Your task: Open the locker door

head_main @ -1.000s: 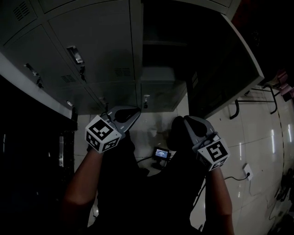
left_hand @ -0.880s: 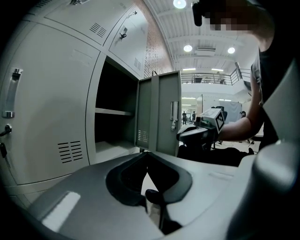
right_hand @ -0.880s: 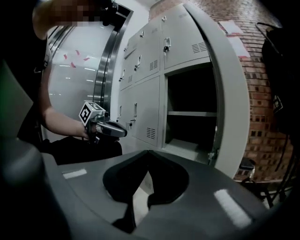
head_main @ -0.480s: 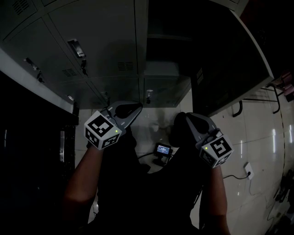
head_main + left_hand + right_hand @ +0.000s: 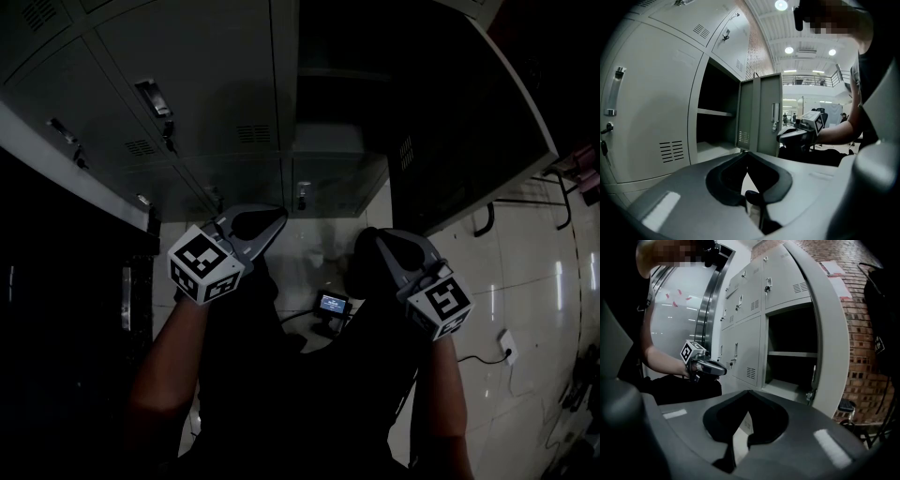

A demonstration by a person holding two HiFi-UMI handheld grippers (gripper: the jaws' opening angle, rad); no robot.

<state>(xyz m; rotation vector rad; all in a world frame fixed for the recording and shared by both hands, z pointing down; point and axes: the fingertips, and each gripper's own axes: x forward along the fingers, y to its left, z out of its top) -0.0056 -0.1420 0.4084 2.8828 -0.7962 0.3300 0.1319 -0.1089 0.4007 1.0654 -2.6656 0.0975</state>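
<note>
The grey locker door stands swung wide to the right, and its dark compartment with a shelf is exposed. My left gripper hovers low in front of the lockers, shut and empty. My right gripper hangs beside it, also shut with nothing in it, well short of the door. In the left gripper view the door and the open compartment lie ahead, with the left gripper closed at its tips. In the right gripper view the right gripper points toward the door's edge and the compartment.
Closed lockers with metal handles fill the left side. A small device with a lit screen sits on the glossy tile floor, and a cable runs to a socket. A metal frame stands right of the door. A brick wall rises beyond.
Both grippers have drifted only slightly, the left a little to the left and the right a little outward. The door stays open as before.
</note>
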